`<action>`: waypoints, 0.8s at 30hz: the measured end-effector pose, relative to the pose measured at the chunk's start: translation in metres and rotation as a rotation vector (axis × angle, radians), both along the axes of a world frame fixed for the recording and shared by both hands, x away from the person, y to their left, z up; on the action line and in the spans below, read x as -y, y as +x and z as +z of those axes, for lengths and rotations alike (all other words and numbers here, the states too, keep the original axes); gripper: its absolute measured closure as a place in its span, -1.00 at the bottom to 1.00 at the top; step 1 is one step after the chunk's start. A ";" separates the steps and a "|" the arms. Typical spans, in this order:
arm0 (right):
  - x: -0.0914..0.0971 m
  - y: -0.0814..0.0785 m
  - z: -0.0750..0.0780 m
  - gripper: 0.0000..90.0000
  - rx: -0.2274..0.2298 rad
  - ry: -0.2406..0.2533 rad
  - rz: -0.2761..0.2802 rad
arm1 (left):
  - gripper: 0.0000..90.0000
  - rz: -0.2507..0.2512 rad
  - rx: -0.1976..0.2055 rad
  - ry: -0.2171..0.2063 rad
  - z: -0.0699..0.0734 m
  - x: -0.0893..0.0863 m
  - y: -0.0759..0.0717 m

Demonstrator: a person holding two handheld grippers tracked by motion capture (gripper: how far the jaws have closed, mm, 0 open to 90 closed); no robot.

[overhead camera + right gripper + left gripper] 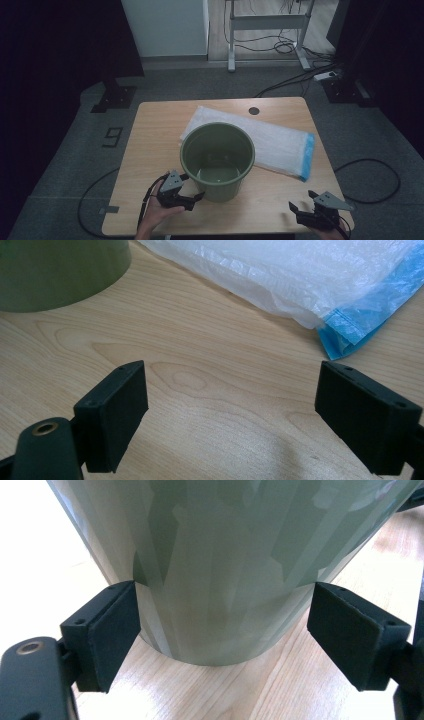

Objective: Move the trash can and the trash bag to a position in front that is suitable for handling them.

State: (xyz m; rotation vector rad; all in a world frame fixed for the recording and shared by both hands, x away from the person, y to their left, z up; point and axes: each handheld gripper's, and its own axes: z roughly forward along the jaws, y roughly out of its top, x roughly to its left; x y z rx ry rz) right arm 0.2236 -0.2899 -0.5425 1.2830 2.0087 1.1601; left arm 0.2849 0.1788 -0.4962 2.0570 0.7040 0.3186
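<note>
Straddling the green bucket's (220,570) base, left tool (222,630) spread wide, pads at its wall, right tool (232,405) spread, well apart.

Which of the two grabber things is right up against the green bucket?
The left gripper. Its jaws stand on either side of the green bucket near its base. The right gripper sits off by the table's near right corner, jaws open over bare wood.
</note>
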 end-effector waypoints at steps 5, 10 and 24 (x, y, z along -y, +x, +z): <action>0.001 0.000 0.001 -0.71 0.001 0.004 -0.001 | -0.69 0.059 0.016 -0.004 0.000 -0.006 -0.005; 0.000 0.000 0.000 -0.71 0.003 0.002 -0.002 | -0.69 0.122 0.010 -0.004 -0.003 -0.024 -0.018; -0.011 0.010 -0.001 -0.71 -0.005 -0.001 0.023 | -0.69 0.257 -0.031 0.056 -0.021 -0.081 -0.046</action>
